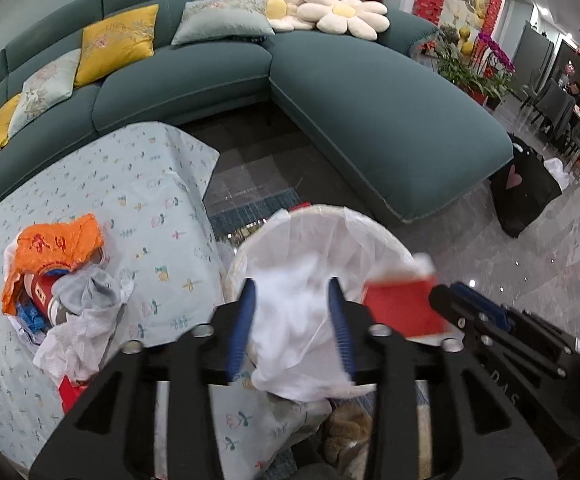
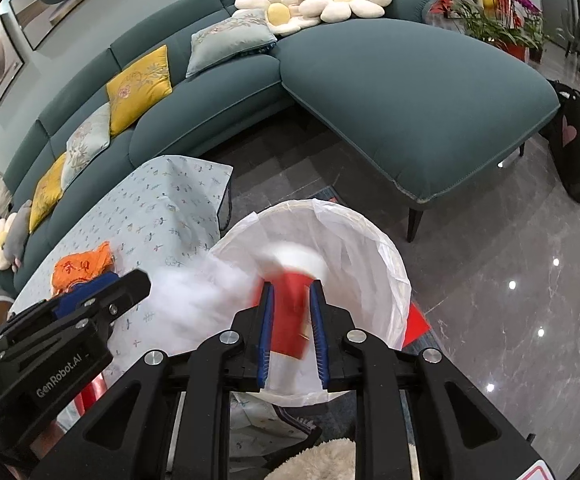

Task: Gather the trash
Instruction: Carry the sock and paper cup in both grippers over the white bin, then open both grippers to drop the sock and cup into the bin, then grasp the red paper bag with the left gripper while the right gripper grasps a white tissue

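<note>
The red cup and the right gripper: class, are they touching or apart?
Touching. In the right wrist view, the right gripper has both blue pads pressed against the red cup, over the lined bin.

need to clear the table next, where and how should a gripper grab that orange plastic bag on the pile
Grip the orange plastic bag at its crumpled upper fold, coming down from above. It lies draped on top of the trash pile on the table, with the white paper and the red can below it, so the raised wrinkles are probably the easiest pinch. Both grippers are occupied at the bin now.
</note>
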### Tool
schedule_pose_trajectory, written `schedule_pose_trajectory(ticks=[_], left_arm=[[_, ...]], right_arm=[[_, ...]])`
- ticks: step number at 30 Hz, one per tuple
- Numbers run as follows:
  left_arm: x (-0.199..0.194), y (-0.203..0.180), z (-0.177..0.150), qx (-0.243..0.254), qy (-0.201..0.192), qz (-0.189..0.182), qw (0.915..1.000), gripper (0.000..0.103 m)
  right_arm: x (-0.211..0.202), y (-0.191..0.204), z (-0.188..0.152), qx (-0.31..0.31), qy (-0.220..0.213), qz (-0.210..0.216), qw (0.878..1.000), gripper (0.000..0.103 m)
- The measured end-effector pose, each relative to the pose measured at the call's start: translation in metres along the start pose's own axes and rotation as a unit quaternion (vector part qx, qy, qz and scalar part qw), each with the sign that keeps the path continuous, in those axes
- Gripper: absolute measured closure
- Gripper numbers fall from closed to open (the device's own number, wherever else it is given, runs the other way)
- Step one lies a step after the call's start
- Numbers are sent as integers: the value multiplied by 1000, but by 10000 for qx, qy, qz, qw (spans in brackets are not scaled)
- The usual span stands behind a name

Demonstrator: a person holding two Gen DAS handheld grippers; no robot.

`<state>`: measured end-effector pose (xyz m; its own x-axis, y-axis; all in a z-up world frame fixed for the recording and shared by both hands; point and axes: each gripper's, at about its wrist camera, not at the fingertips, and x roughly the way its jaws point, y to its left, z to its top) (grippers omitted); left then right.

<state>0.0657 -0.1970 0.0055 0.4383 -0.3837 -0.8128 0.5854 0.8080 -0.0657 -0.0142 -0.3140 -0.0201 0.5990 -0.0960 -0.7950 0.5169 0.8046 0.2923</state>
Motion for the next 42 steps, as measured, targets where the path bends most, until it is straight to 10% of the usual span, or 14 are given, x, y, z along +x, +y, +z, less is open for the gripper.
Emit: schedule_pose_trajectory(ticks=[25, 42], left_arm=[[-29, 48, -10, -554, -194, 320, 9978, 33], [-52, 147, -80, -1622, 131, 1031, 9813, 21]], right_arm=[[-23, 45, -5, -393, -240, -22, 9989, 58], [-27, 108, -38, -1069, -18, 142, 9942, 50]])
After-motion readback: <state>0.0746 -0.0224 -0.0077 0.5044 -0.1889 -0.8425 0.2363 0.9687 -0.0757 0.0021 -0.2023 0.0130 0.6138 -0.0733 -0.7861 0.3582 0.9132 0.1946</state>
